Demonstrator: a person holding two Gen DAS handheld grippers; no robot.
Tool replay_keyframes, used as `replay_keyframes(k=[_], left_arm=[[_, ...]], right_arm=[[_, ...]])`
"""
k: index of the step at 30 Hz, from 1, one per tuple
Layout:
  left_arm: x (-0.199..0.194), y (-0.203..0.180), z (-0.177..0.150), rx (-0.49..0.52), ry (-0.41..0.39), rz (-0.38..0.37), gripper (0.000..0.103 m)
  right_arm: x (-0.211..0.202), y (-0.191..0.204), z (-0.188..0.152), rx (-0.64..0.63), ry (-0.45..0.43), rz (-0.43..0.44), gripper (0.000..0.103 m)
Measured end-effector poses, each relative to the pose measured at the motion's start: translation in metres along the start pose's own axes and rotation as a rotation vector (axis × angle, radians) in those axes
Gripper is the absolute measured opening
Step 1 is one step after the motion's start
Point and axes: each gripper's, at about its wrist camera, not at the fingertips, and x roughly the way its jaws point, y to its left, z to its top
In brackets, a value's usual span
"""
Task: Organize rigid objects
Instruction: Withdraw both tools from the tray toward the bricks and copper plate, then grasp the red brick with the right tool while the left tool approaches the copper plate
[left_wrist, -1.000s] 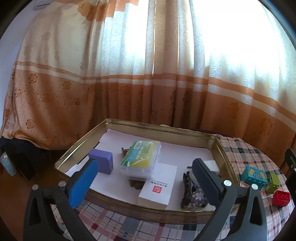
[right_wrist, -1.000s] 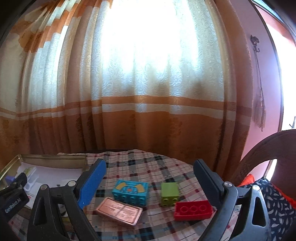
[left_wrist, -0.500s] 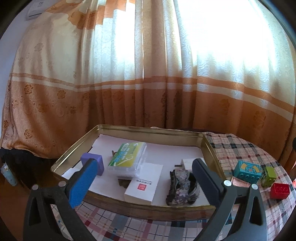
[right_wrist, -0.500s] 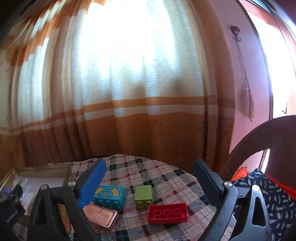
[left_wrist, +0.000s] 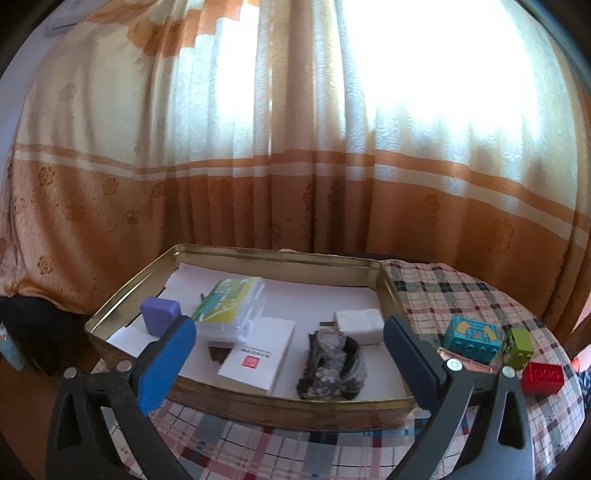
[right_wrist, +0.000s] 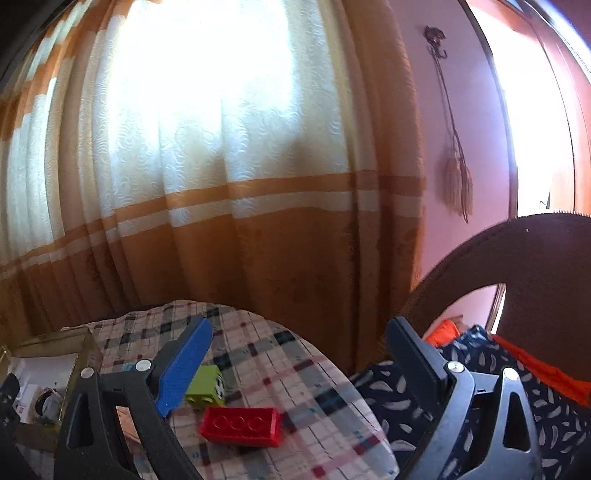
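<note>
A gold metal tray (left_wrist: 280, 258) lined with white paper holds a purple block (left_wrist: 159, 314), a green-lidded clear box (left_wrist: 231, 306), a white box (left_wrist: 258, 356), a dark mottled object (left_wrist: 332, 365) and a white block (left_wrist: 358, 320). On the plaid cloth right of the tray lie a teal brick (left_wrist: 472, 336), a green brick (left_wrist: 519, 347), a red brick (left_wrist: 543, 377) and a copper plate (left_wrist: 469, 363). My left gripper (left_wrist: 290, 363) hangs open in front of the tray. My right gripper (right_wrist: 297, 369) is open above the red brick (right_wrist: 240, 426) and green brick (right_wrist: 207, 387).
Orange and cream curtains (left_wrist: 295, 166) hang close behind the round table (right_wrist: 295, 369). A wooden chair back (right_wrist: 517, 254) and a dark patterned cushion (right_wrist: 480, 369) stand at the right. The tray corner (right_wrist: 79, 339) shows at the left in the right wrist view.
The left gripper has drawn back from the tray, which now looks smaller. The right gripper has swung right, so the bricks slid left and the chair and cushion came into view.
</note>
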Motion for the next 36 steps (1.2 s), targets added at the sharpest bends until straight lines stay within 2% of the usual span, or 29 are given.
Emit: replay_keyframes(k=[9,14,20,25,29,32,35,36], left_arm=[[-0.007,-0.022,-0.001,0.069,-0.014,-0.033,0.103],[-0.008,-0.030,-0.001,0.101,-0.017,-0.038,0.103],[-0.009,-0.034,-0.001,0.118,-0.012,-0.049,0.103],[-0.008,-0.041,-0.001,0.143,-0.002,-0.079,0.103],[-0.008,-0.047,-0.001,0.163,0.007,-0.084,0.103],[-0.007,-0.051,-0.002,0.172,0.018,-0.089,0.103],[-0.003,-0.052,-0.003,0.170,0.048,-0.103,0.103],[-0.002,-0.052,-0.004,0.167,0.062,-0.110,0.103]], right_arm=[[0.018,0.002,-0.011,0.007,0.187,0.078,0.097],[0.037,0.015,-0.025,0.005,0.341,0.119,0.097],[0.052,0.034,-0.032,-0.084,0.424,0.125,0.097],[0.066,0.034,-0.039,-0.090,0.506,0.117,0.097],[0.070,0.040,-0.041,-0.125,0.532,0.135,0.097],[0.072,0.048,-0.043,-0.175,0.547,0.117,0.097],[0.073,0.057,-0.045,-0.225,0.553,0.103,0.091],[0.072,0.058,-0.046,-0.237,0.549,0.092,0.084]])
